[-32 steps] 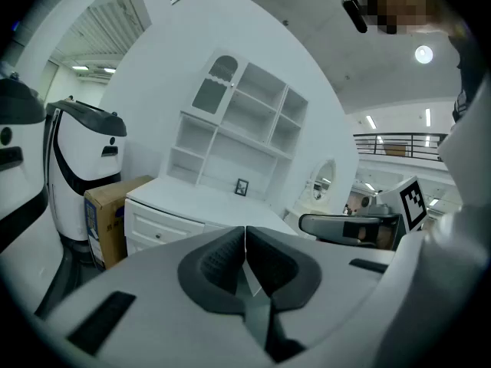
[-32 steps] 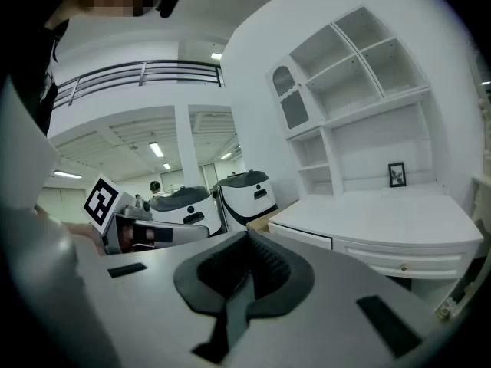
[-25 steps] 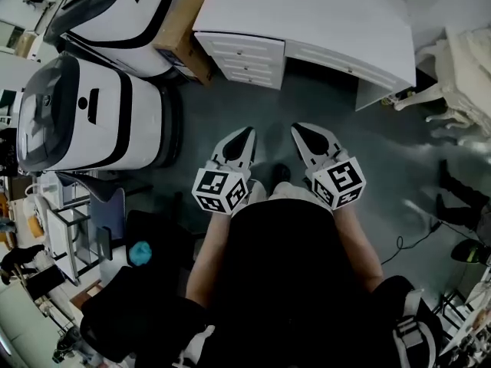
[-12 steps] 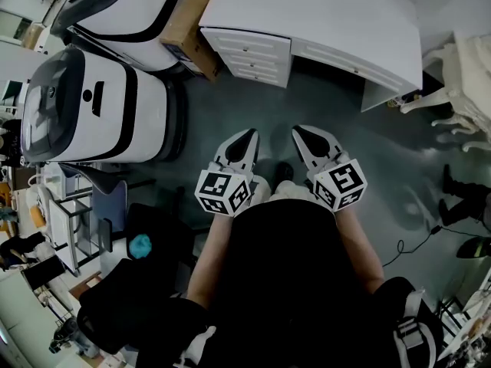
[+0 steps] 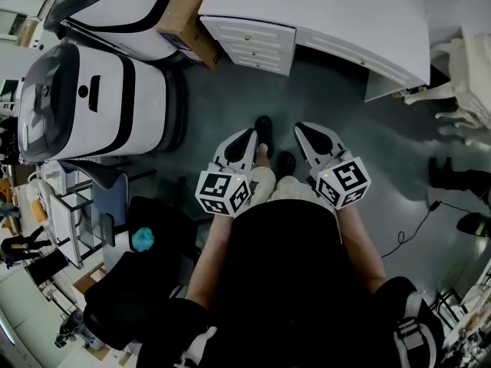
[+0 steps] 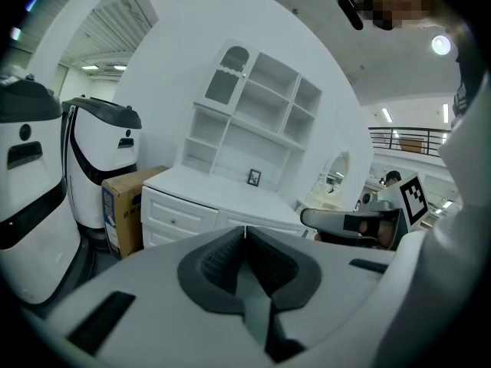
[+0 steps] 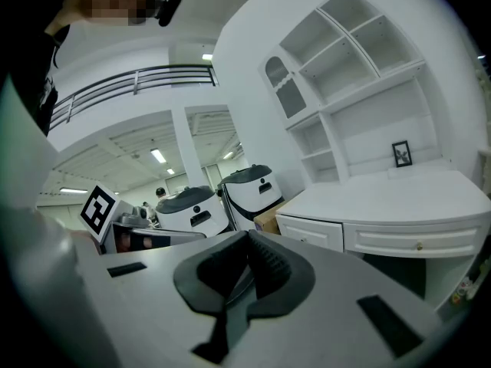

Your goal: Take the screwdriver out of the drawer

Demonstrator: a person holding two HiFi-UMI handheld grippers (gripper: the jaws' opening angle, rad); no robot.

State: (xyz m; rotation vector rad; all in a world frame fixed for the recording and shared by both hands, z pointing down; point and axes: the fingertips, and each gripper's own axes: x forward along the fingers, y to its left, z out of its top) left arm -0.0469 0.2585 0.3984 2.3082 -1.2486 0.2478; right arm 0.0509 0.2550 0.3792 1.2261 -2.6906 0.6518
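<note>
We hold the left tool (image 5: 244, 139) and right tool (image 5: 306, 132) side by side before us, jaws closed, both empty.

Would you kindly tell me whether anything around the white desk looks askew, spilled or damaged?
Nothing stands out. The desk looks intact, its drawers are all shut and flush, and the cardboard box stands beside it. No spill shows on the floor.

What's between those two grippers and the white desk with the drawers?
In the head view, only bare grey floor and the person's dark shoe separate the left gripper and right gripper from the desk drawers.
</note>
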